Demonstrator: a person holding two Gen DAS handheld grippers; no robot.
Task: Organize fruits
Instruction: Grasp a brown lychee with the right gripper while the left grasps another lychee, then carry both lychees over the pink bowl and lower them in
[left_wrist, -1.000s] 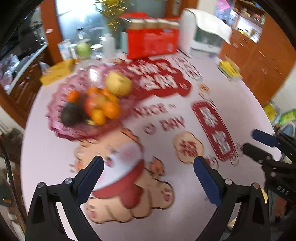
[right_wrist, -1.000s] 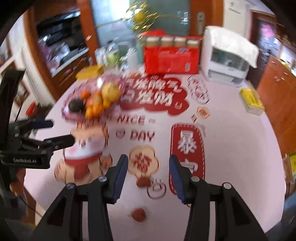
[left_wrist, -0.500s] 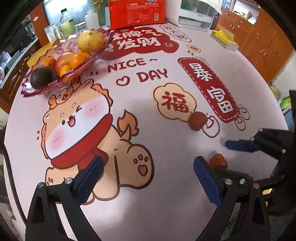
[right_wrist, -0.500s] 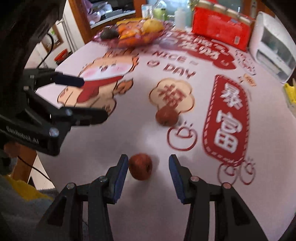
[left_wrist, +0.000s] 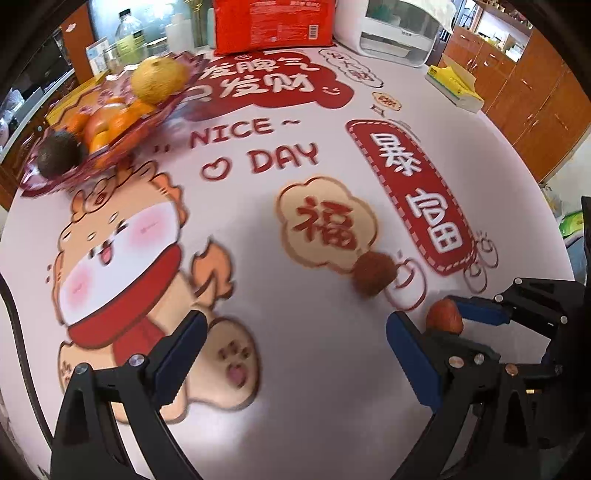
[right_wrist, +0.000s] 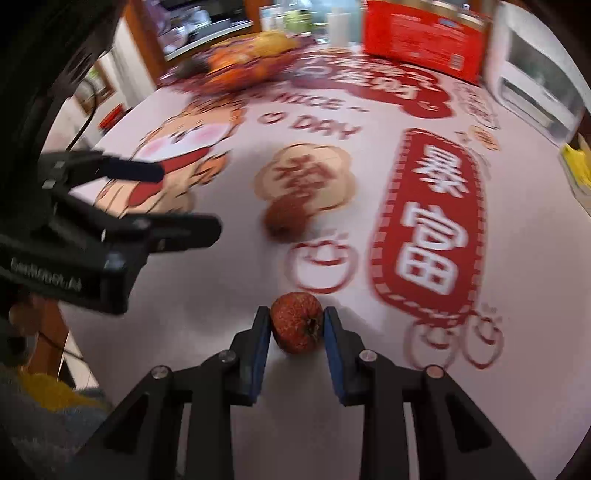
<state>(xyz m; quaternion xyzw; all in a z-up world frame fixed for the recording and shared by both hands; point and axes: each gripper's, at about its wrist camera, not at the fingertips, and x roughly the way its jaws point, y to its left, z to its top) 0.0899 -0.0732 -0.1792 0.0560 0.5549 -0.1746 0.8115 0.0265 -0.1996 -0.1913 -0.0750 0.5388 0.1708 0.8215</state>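
Since half a second ago the right gripper (right_wrist: 295, 328) has closed in on the near red fruit (right_wrist: 296, 326), which then lay loose between parted fingers; both blue pads now press its sides. The fruit sits at the near edge of the tabletop (right_wrist: 207, 302), its dimpled end facing the camera; whether it touches the surface or is just lifted cannot be told. In the left wrist view the same fruit (left_wrist: 444, 316) shows pinched in the right gripper (left_wrist: 448, 321), low on the right.

A second red fruit (right_wrist: 286, 218) lies further in, free of both grippers, touching the lower edge of the cloud-shaped print and blurred in the right wrist view. In the left wrist view it (left_wrist: 373, 272) is clearer.

The left gripper (left_wrist: 295, 354) hovers over the dog print with its fingers spread wide, holding nothing.

At the far left stands the pink fruit tray (left_wrist: 66, 173), carrying oranges (left_wrist: 122, 116), a dark avocado (left_wrist: 57, 155) and a yellow pear (left_wrist: 159, 80). Behind it are bottles (left_wrist: 129, 31); a red box (left_wrist: 273, 22) and a white appliance (left_wrist: 399, 29) stand at the far edge, a yellow packet (left_wrist: 452, 86) to the right.
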